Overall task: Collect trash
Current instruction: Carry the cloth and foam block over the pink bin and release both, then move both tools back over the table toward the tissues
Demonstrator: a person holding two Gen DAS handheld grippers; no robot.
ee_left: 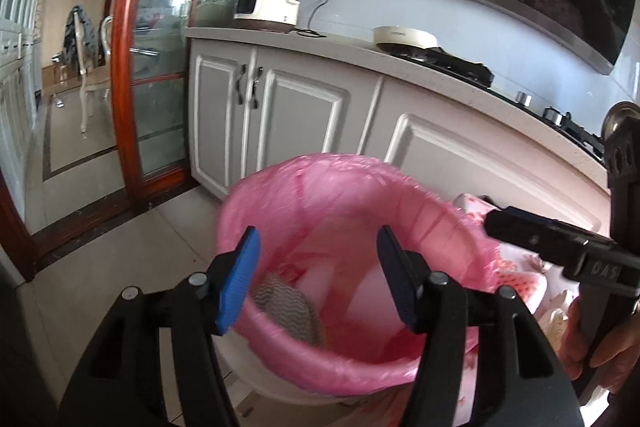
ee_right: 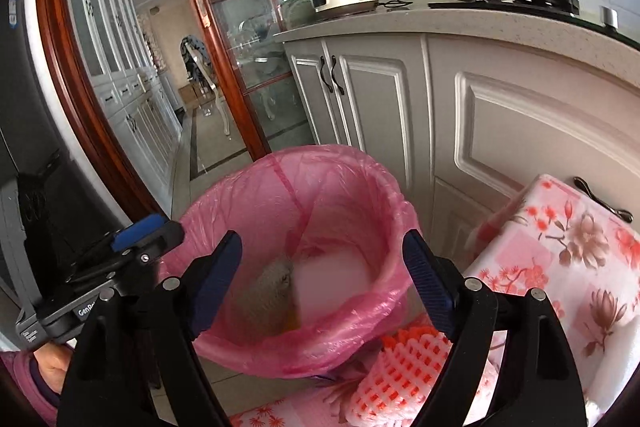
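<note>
I am hovering both tongs over the pink-lined bin. The left gripper and right gripper are standing released, nothing between them; the crumpled trash is lying below inside the bin.

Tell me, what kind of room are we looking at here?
Most likely a home kitchen: a counter over white cabinets, a gas stove with a pan on it, and a small cooker plugged into the wall.
</note>
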